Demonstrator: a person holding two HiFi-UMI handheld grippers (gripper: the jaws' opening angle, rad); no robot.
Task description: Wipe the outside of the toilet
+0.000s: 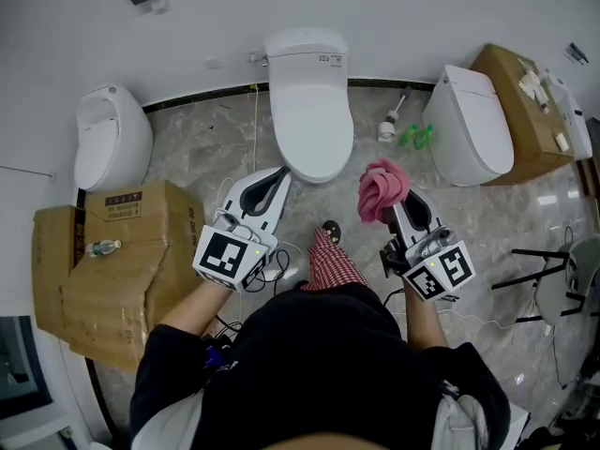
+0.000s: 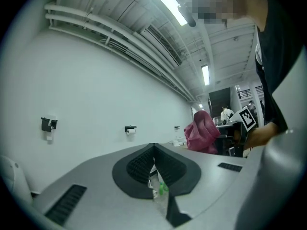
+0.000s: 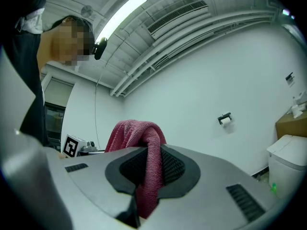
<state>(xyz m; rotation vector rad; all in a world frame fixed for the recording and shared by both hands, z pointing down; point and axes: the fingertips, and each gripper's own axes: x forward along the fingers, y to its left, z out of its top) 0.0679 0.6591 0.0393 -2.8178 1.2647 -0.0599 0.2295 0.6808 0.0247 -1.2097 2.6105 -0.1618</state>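
A white toilet [image 1: 309, 101] with its lid down stands against the far wall, straight ahead of me. My right gripper [image 1: 401, 204] hangs in front of the bowl to its right, shut on a pink-red cloth [image 1: 382, 190]. In the right gripper view the cloth [image 3: 139, 135] bunches above the jaws and hangs down between them. My left gripper [image 1: 278, 181] points at the front left of the bowl, close to the rim. Its jaws stand shut with nothing between them [image 2: 153, 150]. The cloth [image 2: 201, 131] also shows to the right in the left gripper view.
A second white toilet [image 1: 467, 125] stands to the right and a white fixture [image 1: 111, 137] to the left. Cardboard boxes [image 1: 117, 270] lie at the left, another box [image 1: 521, 101] at the far right. A brush [image 1: 389, 125] and green bottle [image 1: 418, 137] sit on the floor. Cables trail near my feet.
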